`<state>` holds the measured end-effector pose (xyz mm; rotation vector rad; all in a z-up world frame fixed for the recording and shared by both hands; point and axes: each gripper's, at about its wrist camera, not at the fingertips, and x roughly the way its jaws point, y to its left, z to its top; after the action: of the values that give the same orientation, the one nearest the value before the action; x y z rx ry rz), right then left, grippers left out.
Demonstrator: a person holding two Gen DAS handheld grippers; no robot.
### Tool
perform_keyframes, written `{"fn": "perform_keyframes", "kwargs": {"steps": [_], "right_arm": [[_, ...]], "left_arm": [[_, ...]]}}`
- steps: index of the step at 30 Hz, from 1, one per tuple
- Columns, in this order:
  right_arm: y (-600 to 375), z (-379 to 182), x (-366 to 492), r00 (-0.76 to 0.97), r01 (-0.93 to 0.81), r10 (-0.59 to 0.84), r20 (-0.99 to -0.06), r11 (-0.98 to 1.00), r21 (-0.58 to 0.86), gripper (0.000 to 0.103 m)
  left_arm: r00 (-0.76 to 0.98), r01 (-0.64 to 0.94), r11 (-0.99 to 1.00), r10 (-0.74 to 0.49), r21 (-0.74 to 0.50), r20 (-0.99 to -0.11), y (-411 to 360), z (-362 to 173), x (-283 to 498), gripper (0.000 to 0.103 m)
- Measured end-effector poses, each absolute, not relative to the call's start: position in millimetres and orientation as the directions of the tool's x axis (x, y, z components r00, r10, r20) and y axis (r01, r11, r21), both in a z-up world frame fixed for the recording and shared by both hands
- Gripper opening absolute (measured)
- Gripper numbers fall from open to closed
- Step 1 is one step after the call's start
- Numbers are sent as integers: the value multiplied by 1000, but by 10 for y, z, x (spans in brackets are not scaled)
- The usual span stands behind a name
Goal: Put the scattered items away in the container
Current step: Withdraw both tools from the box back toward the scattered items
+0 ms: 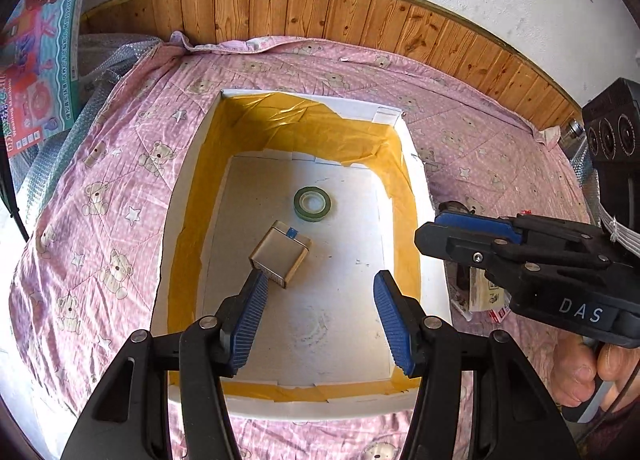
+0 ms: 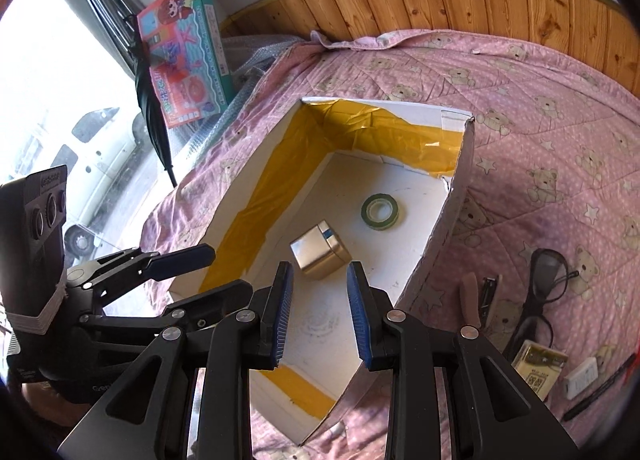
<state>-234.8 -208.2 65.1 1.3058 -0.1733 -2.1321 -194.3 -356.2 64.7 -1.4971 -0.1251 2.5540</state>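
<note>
Hovering over the white box, my left tongs stood wide open with nothing between the blue pads. My right tongs were parted too, less widely, and empty, poised above the near end of the same box. Inside it, on the white bottom, lay a small metal tin with a blue mark on top, and just beyond it, apart, a green tape roll lying flat. The box sat on a pink bear-print bedspread. To its right, still on the bedspread, I saw a pair of black glasses, a nail clipper, a yellowish packet, a small white block and a black pen. A toy carton leaned at the far left.
</note>
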Motion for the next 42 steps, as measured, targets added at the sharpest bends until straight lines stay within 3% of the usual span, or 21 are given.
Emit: {"fn": "perform_keyframes", "kwargs": {"steps": [16,42], "right_arm": [[-1700,746,-1327,-402,444,-632,-663,-768,462,30],[-736,84,-646,-444,241,-592,-673,-802,547,32]], "left_arm": [[-591,-136,-978,208,-158,-779,-3337,1046,-1275,57],[-515,-279,-944,301,-175,-803,-2452,705,-722,57]]}}
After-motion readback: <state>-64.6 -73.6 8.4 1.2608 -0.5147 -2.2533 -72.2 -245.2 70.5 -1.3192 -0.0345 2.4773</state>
